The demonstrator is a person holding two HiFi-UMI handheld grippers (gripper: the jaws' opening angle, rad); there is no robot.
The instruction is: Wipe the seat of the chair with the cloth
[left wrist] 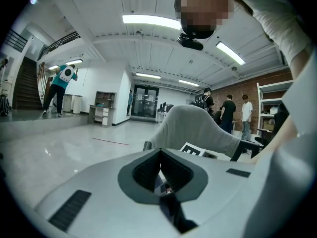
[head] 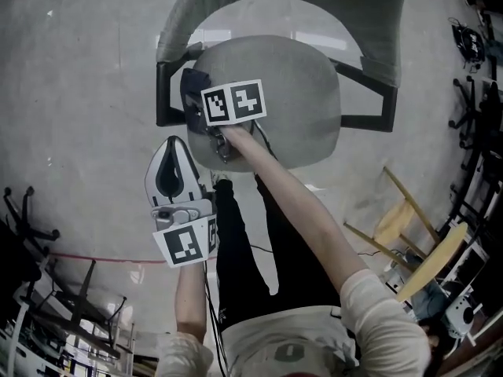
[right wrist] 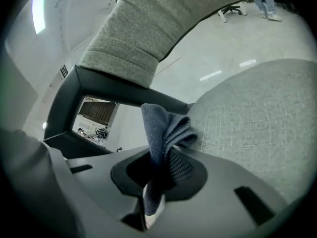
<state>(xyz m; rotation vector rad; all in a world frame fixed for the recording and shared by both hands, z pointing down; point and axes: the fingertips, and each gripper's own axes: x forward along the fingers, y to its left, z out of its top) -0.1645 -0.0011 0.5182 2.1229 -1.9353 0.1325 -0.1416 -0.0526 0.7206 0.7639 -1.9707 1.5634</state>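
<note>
The chair's grey seat [head: 291, 93] lies below me, with its backrest [head: 291, 6] beyond it. A dark blue cloth [head: 191, 81] rests at the seat's left edge, beside the black armrest [head: 163, 93]. My right gripper [head: 198, 99] is shut on the cloth. In the right gripper view the cloth [right wrist: 163, 130] bunches out of the right gripper [right wrist: 159, 150] against the seat [right wrist: 257, 113]. My left gripper [head: 174, 143] hangs off the chair's front left, shut and holding nothing. In its own view the left gripper [left wrist: 159, 153] faces the backrest [left wrist: 193, 128].
A wooden folding chair [head: 413, 230] stands to the right. Black office-chair bases [head: 27, 226] and racks crowd the left and lower left. A red line [head: 86, 255] crosses the glossy floor. Several people [left wrist: 229, 110] stand far off by a brick wall.
</note>
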